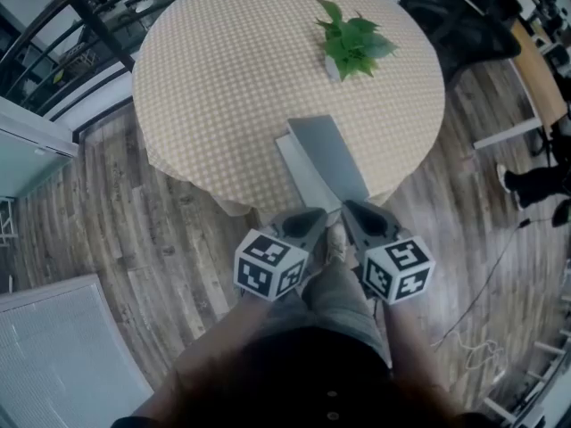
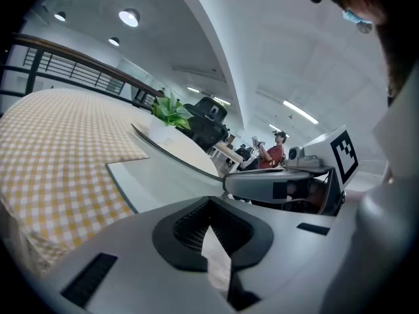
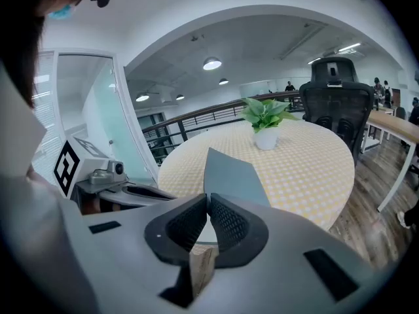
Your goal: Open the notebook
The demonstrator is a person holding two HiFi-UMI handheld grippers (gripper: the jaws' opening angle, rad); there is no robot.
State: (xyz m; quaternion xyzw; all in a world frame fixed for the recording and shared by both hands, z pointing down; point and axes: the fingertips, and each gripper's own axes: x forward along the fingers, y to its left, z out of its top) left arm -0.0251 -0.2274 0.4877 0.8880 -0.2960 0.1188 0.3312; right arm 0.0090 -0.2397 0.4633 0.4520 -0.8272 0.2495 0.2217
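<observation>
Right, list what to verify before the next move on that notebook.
1. Right gripper gripping the cover: ok, jaws closed on its near edge.
2. Cover raised off the pages: ok, partly lifted.
3. Left gripper steadying the pages: cannot tell; jaws close together, contact unclear.
4. Plant clear of the notebook: ok, it stands apart, farther back.
5. Notebook fully supported by the table: cannot tell; its near end lies at the table's edge.

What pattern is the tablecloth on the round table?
The tablecloth has small yellow-and-white checks, which show best in the head view.
</observation>
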